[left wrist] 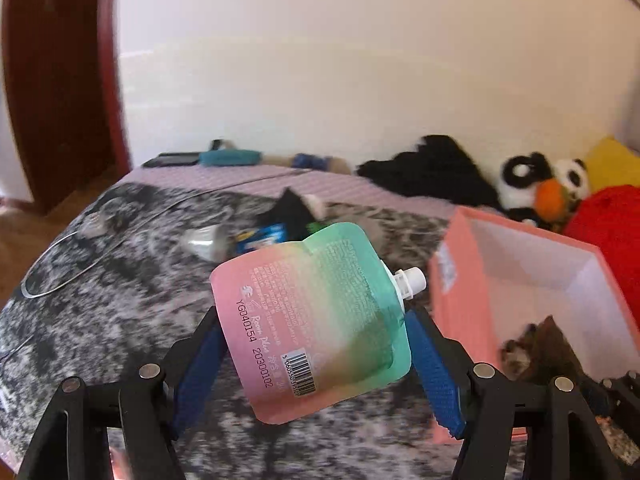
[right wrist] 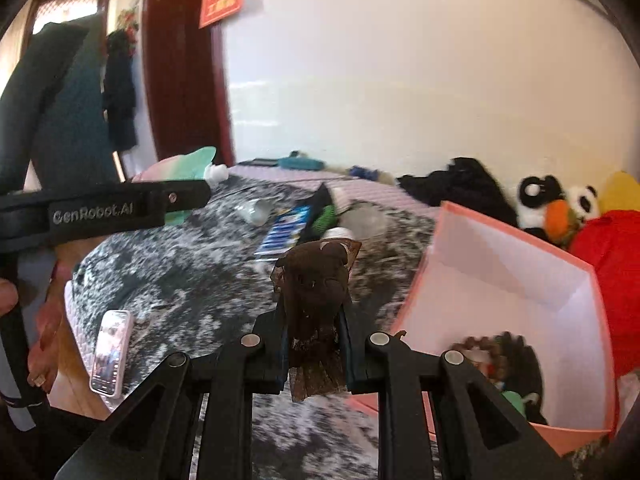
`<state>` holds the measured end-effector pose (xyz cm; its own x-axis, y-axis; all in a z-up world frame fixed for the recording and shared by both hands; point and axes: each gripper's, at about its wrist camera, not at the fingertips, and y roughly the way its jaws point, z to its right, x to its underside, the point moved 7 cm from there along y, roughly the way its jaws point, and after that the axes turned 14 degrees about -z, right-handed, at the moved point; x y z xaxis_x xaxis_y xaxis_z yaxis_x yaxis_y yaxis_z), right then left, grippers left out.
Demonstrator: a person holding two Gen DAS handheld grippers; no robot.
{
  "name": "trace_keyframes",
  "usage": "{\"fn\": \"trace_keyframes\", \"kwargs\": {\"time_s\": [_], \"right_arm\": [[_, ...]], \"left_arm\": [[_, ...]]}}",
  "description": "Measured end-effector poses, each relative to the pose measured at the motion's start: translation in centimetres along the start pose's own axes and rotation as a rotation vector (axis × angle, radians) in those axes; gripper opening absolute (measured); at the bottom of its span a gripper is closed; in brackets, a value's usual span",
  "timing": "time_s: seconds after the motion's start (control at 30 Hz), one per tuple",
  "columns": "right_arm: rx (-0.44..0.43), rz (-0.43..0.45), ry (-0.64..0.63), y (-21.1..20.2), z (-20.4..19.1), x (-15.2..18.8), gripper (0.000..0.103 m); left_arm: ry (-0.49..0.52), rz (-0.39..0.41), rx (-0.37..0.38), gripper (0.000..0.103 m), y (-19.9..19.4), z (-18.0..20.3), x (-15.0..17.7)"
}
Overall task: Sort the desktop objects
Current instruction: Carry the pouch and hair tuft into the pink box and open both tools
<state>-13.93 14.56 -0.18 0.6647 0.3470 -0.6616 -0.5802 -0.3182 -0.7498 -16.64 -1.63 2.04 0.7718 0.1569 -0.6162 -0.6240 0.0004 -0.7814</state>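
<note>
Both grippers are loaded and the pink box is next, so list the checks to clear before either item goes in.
1. Left gripper grip on the spout pouch: ok, blue pads press both of its side edges.
2. Pouch cap closed: ok, white cap is on the spout.
3. Right gripper grip on the brown packet: ok, clamped between the fingers and standing upright.
4. Pink box open to receive: ok, no lid, white interior facing up.
5. Room in the box: ok, a bead bracelet and a green item fill only the near corner.
6. Grippers clear of each other: cannot tell, though the right wrist view shows the left one off to the side.
</note>
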Motion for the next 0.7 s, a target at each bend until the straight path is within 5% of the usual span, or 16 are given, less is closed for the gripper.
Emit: {"fn": "trace_keyframes", "kwargs": {"time_s": [0.7], "right_arm": [[0.171, 0.098, 0.284, -7.9, 16.6, 3.7, 0.020]], "left_arm": [[0.227, -0.030, 0.135, 0.075, 1.0, 16.4, 1.2]]}}
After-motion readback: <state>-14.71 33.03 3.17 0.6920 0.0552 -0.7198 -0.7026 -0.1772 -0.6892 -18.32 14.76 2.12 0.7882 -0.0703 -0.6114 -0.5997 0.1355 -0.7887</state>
